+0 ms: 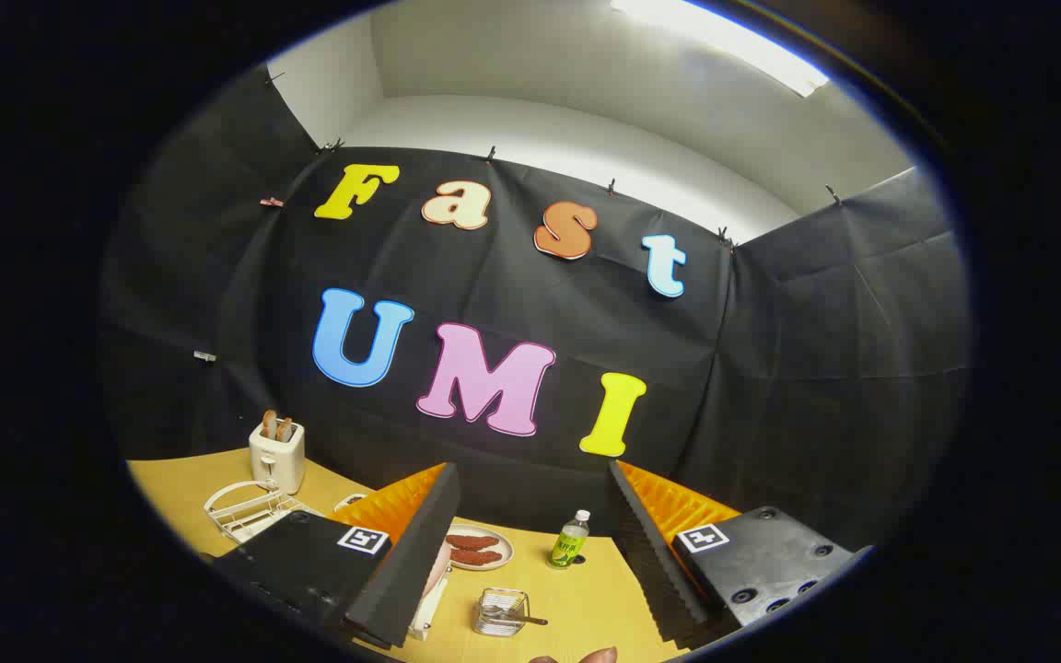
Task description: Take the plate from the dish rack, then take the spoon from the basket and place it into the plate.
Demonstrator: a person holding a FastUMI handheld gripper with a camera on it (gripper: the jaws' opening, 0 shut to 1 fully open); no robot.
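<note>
Hovering above bench (577,599), gripper (530,552) jaws wide, empty. Plate (439,568) stands in rack beside near finger; spoon's basket (501,612) just ahead. Advise dropping lower, straddling plate rim squarely before closing.

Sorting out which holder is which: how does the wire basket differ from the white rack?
The wire basket is small, boxy and metallic, with a utensil handle poking out; the white rack is wider and lower. The basket sits between the open gripper's fingers; the rack lies off to one side beside the toaster. Both are wire and stand on the yellow table.
</note>
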